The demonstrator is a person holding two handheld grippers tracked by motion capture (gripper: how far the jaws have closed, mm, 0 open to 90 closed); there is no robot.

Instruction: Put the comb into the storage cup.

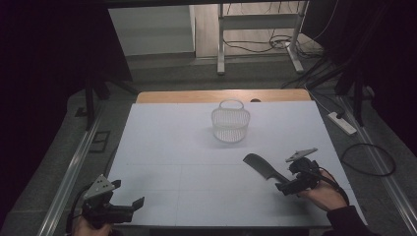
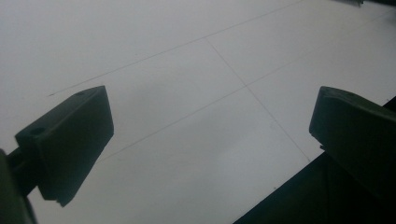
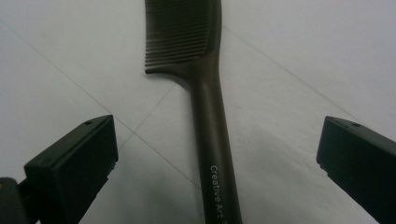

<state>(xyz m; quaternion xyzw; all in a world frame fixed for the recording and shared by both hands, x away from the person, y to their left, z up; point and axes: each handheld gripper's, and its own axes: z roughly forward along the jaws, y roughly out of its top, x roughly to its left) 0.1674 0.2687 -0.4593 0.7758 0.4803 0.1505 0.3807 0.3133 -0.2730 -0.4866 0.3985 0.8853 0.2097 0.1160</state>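
Your right tongs (image 3: 217, 154) are spread wide with the dark plastic long-handled comb (image 3: 205, 93) lying flat on the white table (image 1: 162, 147), its handle running straight up the gap between the jaws, teeth end pointing to 12 o'clock in the right gripper view. Nothing's gripped yet. In the high view the comb (image 1: 263, 167) sits around 10 o'clock from your right tongs (image 1: 295, 184), and the white wire-mesh basket with its loop handle (image 1: 230, 123) is farther up the table, roughly 11 o'clock from the comb.

Tip for the grab: you're lined up nicely, so drop straight down and close across the thin handle, not the toothed part. The handle looks slim and flat to the table, so get the jaw tips right down to the surface first. Hard to say from here how high you're hovering, though.

Your left tongs (image 1: 129, 194) are released too, empty, parked at the table's near left edge.
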